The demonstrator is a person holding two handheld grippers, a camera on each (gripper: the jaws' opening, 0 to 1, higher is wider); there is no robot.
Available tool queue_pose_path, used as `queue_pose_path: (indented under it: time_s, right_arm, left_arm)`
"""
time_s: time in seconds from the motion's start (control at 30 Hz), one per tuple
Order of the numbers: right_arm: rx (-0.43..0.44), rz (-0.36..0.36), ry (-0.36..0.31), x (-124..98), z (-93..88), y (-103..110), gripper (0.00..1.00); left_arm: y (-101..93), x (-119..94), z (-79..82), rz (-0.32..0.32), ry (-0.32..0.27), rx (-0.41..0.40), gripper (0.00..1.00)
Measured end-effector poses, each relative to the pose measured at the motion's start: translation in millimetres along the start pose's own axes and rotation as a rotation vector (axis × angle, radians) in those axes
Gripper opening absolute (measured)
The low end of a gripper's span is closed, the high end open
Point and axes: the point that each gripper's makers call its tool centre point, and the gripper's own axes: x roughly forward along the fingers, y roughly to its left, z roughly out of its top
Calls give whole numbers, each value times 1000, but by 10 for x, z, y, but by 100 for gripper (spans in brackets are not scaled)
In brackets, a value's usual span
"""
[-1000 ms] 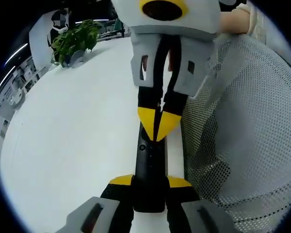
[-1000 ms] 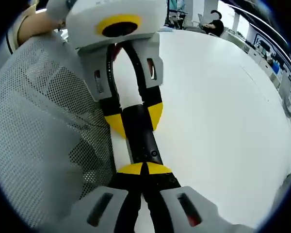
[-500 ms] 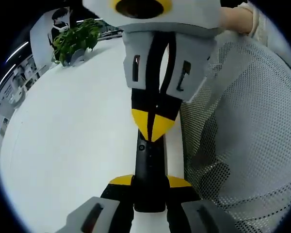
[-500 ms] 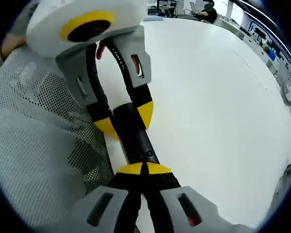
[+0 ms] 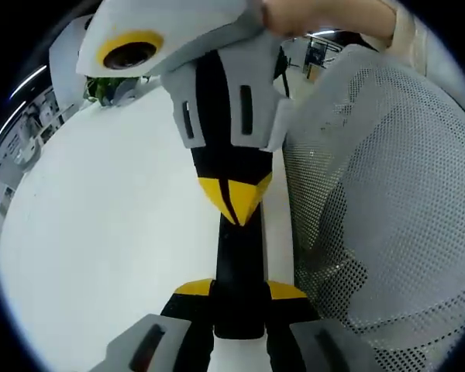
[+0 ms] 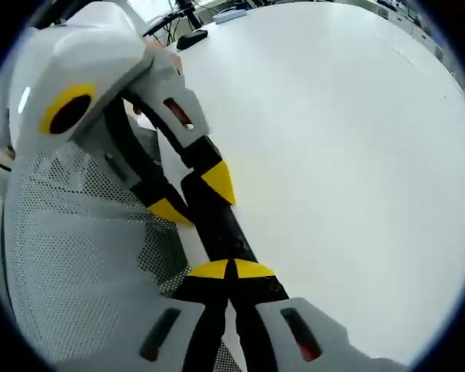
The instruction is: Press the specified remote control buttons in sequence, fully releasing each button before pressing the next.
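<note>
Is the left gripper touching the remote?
Touching. In the left gripper view the left gripper is shut on the black remote, its yellow tips pressed against both sides with no gap.

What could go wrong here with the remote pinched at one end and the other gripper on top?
1. The left gripper clamps just one end of the remote; the shut right gripper bearing on the other end could lever it loose.
2. The remote sits at the edge of the table, against a mesh chair; a slip could drop it off.
3. The right gripper's tips cover the buttons, so I cannot tell which is pressed.
</note>
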Motion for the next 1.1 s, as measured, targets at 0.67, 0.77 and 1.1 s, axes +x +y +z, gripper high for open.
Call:
queue_pose_path:
  time_s: [0.67, 0.77, 1.1]
  right_arm:
    - [70, -74, 146, -12, -33, -75, 0]
    - [111, -92, 168, 0, -26, -97, 0]
    - [186, -87, 187, -8, -42, -99, 0]
  left_arm:
    - [3, -6, 12, -4, -6, -11, 24]
    - [5, -5, 12, -4, -8, -14, 24]
    - [1, -4, 12, -4, -9, -16, 24]
